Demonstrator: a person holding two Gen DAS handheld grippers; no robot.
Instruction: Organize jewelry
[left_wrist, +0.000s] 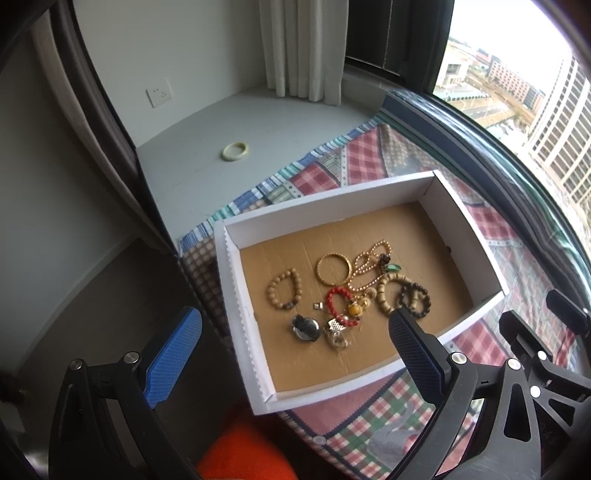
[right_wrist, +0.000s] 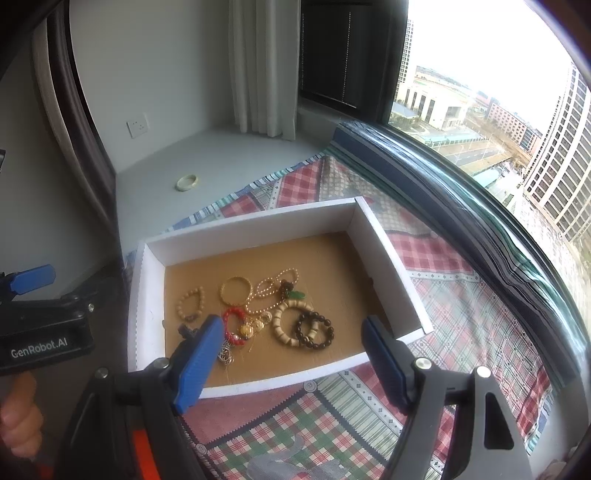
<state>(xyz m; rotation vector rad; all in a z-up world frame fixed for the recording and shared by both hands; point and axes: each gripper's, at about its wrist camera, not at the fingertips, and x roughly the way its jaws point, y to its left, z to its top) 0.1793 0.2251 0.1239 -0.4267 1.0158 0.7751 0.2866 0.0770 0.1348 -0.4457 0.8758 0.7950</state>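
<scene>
Two grippers hovering w/ fingers spread wide, gripping nothing, over white box (left_wrist: 236, 291) holding the jewelry pile.

Left gripper (left_wrist: 291, 350) & right gripper (right_wrist: 291, 354) are both hanging above box's near edge. Bracelets clustering near-centre on the brown floor: gold bangle (left_wrist: 333, 268), red bead bracelet (left_wrist: 338, 301), dark bead bracelet (right_wrist: 314, 330) overlapping a pale one. Pale ring (left_wrist: 235, 151) is sitting alone on ledge, far left, well apart from box. Could be early sorting or nearly gathered; can't tell. Any pick is needing a narrow pinch, pieces tangling.

High-rise home, a bedroom window nook — curtain (left_wrist: 303, 48), patchwork quilt (left_wrist: 354, 158), wall socket (left_wrist: 159, 92).
</scene>
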